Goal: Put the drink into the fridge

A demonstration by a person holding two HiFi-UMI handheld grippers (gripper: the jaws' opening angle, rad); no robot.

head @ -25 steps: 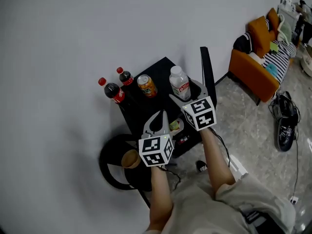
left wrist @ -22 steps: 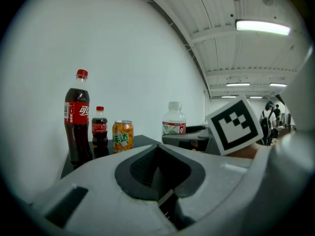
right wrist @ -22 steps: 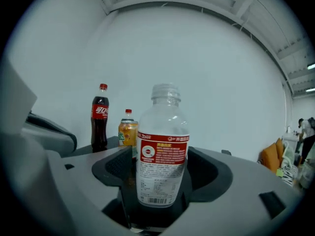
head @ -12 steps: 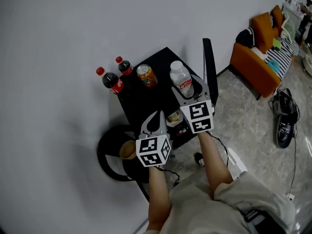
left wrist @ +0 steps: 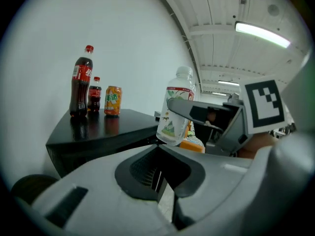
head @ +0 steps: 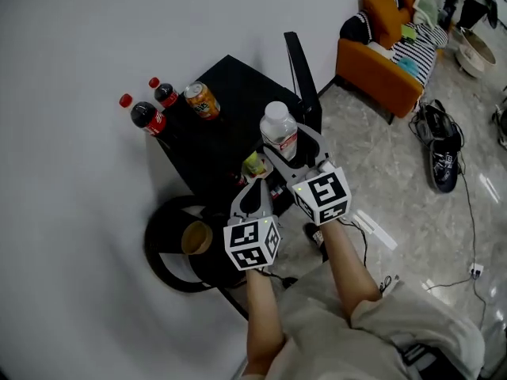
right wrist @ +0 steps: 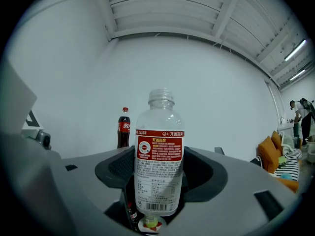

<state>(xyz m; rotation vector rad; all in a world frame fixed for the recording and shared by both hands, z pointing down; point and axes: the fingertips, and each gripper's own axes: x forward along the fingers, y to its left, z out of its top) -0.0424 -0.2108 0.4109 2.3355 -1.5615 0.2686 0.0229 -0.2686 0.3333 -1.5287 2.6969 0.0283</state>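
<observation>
Room: white wall [head: 79,38], pale stone floor [head: 396,180], orange sofa [head: 379,52] off to one side.
Surface: the top of the black mini fridge [head: 230,105] carries two red-capped dark cola bottles [head: 147,119] and an orange drink can [head: 200,100] near the wall. The fridge door [head: 299,74] stands open.
My right gripper [head: 289,150]: jaws spread wide, just been closing slightly, clamped on both sides of the clear plastic bottle with the red-and-white label [right wrist: 159,166].
Bottle: upright, held off the fridge top, in front of the open fridge.
My left gripper [head: 253,195]: jaws drawn together, nothing between them, just beside the right gripper.
</observation>
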